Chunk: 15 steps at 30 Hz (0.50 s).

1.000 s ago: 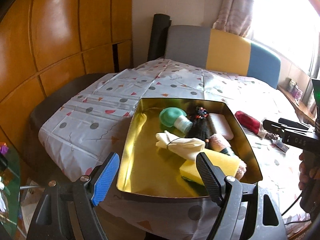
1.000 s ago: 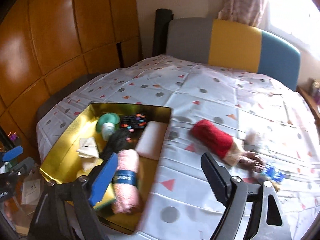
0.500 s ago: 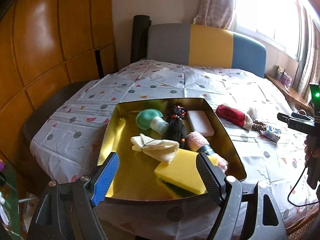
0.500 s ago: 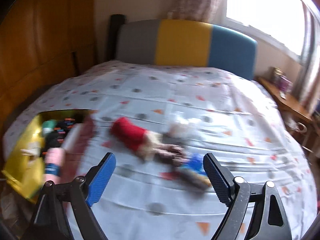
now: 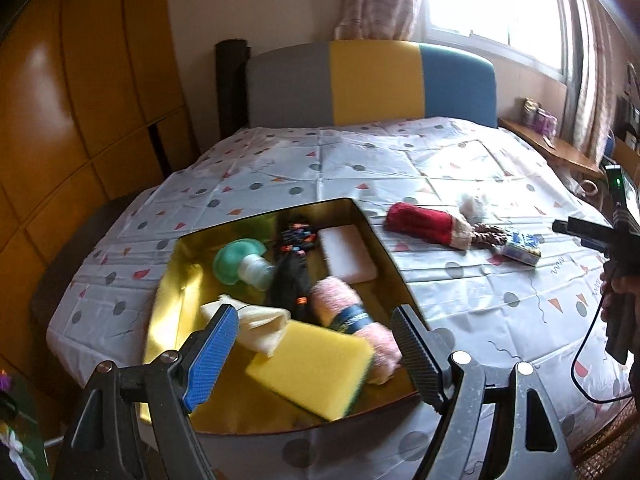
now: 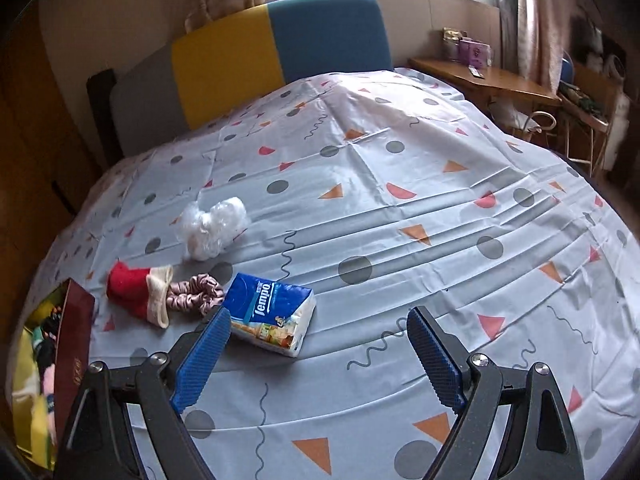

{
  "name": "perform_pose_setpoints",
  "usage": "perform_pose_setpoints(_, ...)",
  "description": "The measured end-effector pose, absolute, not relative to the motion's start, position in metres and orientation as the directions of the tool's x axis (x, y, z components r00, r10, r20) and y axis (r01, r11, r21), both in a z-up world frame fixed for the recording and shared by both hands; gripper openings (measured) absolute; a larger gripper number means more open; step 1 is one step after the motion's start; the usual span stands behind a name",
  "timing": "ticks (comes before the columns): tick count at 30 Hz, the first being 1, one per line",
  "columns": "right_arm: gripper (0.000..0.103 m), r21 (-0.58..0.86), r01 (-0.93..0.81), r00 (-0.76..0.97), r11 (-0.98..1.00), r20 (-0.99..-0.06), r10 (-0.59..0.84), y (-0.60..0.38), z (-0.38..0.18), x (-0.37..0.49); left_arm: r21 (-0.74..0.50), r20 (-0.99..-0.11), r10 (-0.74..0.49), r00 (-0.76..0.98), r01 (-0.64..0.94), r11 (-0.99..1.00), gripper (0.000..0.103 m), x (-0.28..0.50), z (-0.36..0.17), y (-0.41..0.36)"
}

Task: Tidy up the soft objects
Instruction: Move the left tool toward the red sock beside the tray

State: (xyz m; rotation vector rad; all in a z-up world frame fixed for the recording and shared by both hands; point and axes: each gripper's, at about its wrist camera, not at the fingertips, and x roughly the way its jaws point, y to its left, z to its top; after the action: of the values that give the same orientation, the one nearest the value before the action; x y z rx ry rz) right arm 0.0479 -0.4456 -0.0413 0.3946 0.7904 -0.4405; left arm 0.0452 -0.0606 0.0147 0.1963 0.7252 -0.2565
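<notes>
Two tongs hang over a bed spread with a pale sheet (image 6: 400, 216) printed with grey dots, red and orange triangles and squiggles, and both are spread wide with nothing between their fingers. Just ahead of the left tongs (image 5: 316, 354) sits a gold tray (image 5: 172, 312) near the sheet's near edge; a yellow sponge (image 5: 310, 366) lies closest, between the fingers in that view, with a pink rolled cloth (image 5: 352, 320), a cream cloth (image 5: 260, 326), a green cup (image 5: 240, 262), a dark beaded bundle (image 5: 294, 276) and a white pad (image 5: 348, 254) beyond it. To the right of the tray, loose on the sheet, lie a red sock (image 6: 138, 290) with a pale cuff, a pink scrunchie (image 6: 196, 294) touching that cuff, and a blue tissue pack (image 6: 272, 314) just beside the scrunchie. The pack rests just ahead of the left finger of the right tongs (image 6: 318, 360). Farther off, a crumpled clear plastic bag (image 6: 214, 226) lies apart from them. Behind the bed stands a headboard (image 5: 376, 80) in grey, yellow and blue panels. Orange wood panelling (image 5: 80, 100) fills the wall left of the left tongs; a bright window (image 5: 492, 0) with curtains and a wooden side table (image 6: 488, 80) are to the right.
</notes>
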Motion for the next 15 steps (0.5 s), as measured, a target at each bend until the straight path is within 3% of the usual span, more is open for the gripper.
perform_pose_setpoints(15, 0.092, 0.261, 0.556, 0.637, 0.79, -0.744, -0.202, -0.458, -0.038, 0.041, 0.115, -0.702, -0.231, 0.674, 0.428, 0.896, 0.08, 0.067, 0.005, -0.134)
